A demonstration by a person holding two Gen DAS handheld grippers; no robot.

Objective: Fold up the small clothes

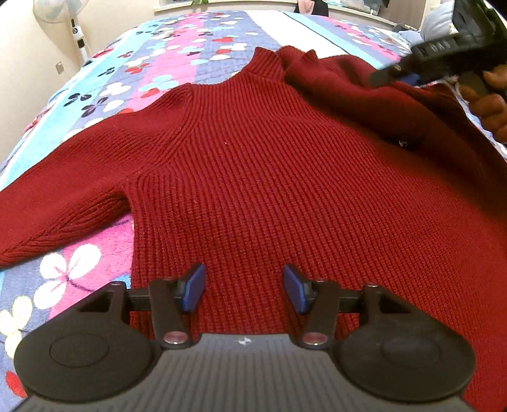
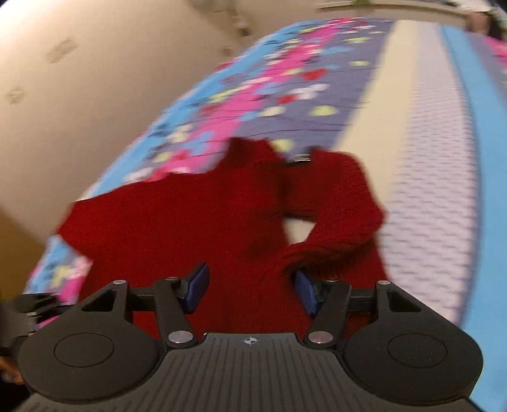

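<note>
Red sweater (image 1: 269,177) lay flat on the bed (image 1: 177,47), both tongs (image 1: 244,286) (image 2: 250,290) apart, gripping nothing.

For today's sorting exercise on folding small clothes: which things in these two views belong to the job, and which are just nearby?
Part of the job:
red knitted sweater
left gripper, open
right gripper, open

Just nearby:
flowered bedspread under the sweater
standing fan
</note>
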